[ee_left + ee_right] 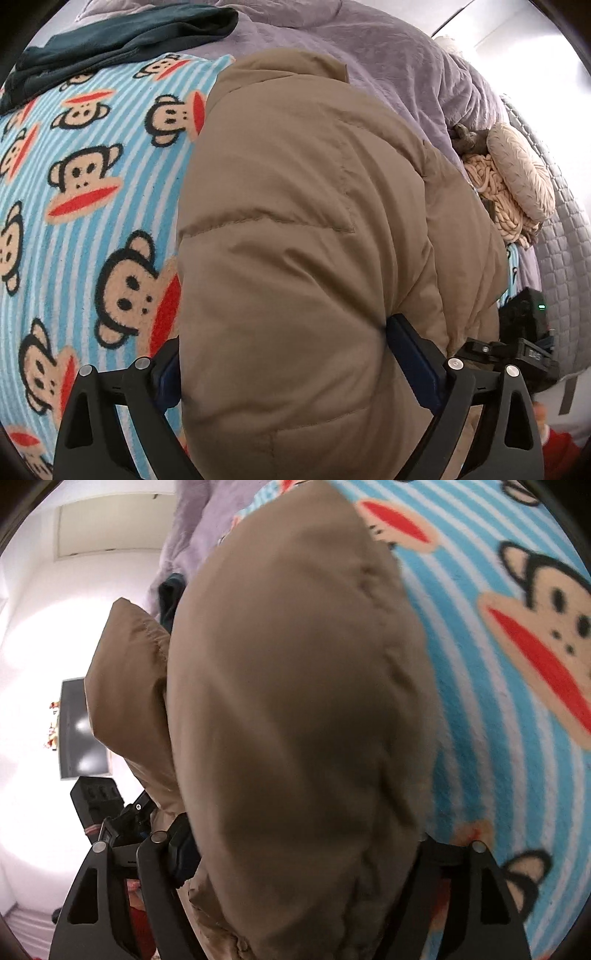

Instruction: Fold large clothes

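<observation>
Jacket: a tan puffer jacket (303, 229) lies bunched on my bed, on top of the blue striped monkey-print blanket (74, 192), with quilted seams running across it.
My left tongs: my left gripper (284, 354) stands wide, a thick fold of the jacket bulging between its two fingers (413, 354); the fabric touches both blue pads, but I cannot tell whether they pinch it.
My right tongs: my right gripper (303, 849) also stands wide, with a padded bulk of the jacket (295, 701) filling the gap and hiding the fingertips; grip or mere contact, I cannot tell.
Behind the jacket: a lilac plush duvet (388, 62) and a dark teal garment (122, 40) near the far edge.
Beside the bed: a beige round cushion (521, 170) on a chunky knitted throw (491, 184).
</observation>
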{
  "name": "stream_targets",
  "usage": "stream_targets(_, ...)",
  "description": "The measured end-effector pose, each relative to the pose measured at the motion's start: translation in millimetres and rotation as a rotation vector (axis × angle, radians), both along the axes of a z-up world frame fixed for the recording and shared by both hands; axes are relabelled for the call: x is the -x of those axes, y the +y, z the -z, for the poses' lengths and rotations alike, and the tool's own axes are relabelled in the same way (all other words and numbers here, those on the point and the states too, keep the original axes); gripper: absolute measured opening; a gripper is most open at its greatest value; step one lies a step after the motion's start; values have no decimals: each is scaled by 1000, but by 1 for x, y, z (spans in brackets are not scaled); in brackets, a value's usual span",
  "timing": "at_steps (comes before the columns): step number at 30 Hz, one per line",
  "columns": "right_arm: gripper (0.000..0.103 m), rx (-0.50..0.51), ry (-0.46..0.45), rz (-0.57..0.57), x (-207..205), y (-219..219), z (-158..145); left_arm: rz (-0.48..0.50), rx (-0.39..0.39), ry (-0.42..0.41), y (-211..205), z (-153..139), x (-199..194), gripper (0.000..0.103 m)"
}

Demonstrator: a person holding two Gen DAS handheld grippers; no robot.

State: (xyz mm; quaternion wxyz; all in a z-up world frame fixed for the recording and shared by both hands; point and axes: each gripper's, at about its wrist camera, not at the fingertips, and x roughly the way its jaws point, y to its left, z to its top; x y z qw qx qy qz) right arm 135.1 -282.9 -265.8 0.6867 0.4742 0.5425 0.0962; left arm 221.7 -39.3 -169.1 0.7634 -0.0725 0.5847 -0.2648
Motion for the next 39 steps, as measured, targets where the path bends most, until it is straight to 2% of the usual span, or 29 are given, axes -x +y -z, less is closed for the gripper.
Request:
stream_targets(6,78,243,-19,17,28,-12,-58,-10,-62,-61,-8,-11,18,97)
stream_targets(7,76,280,-33,29,35,-15,-71,-12,-77,-77,-9,-14,21,97)
stream_targets(8,68,326,-63,52,42,-16,-88,-14,-89,-91,-10,-16,23,97)
stream_targets(9,61,343,-86,62,42,-16,-99,-16,-103,-105,-12,-18,26,97)
stream_targets(12,60,343,-145,79,45,-12,-133,-17,-137,-133,-17,-22,31,97)
stream_targets(13,60,331,-149,67,57,-14,-137,-17,-152,-138,-17,-25,33,97)
stream_targets(14,60,322,-143,56,50,-11,-141,-16,-169,-144,-17,-29,34,97)
stream_targets(16,61,307,-128,35,58,-20,-138,-6,-203,-177,-14,-44,38,96)
stream_targets(19,60,260,-114,0,72,-7,-125,54,-160,-270,-11,-79,48,93)
stream_targets(21,60,256,-105,-26,87,4,-125,113,-124,-299,-20,-95,49,70)
stream_targets(22,60,262,-100,-41,92,10,-122,146,-115,-294,-29,-99,48,65)
stream_targets(23,60,271,-92,-52,98,17,-121,175,-104,-284,-38,-101,45,55)
stream_targets(24,54,282,-83,-61,97,21,-114,201,-89,-272,-51,-100,43,45)
stream_targets(25,41,295,-74,-71,97,26,-110,219,-82,-262,-62,-99,41,42)
stream_targets(26,13,315,-63,-85,98,31,-106,245,-69,-248,-78,-96,40,42)
stream_targets(28,11,373,-54,-101,101,40,-102,287,-57,-235,-104,-89,41,42)
stream_targets(32,10,478,-31,-123,113,50,-88,349,-134,-241,-162,-63,44,42)
stream_targets(35,10,468,17,-81,123,44,-61,334,-147,-203,-183,-43,39,42)
stream_targets(39,7,442,15,-41,127,38,-36,344,-209,-237,-200,-25,41,42)
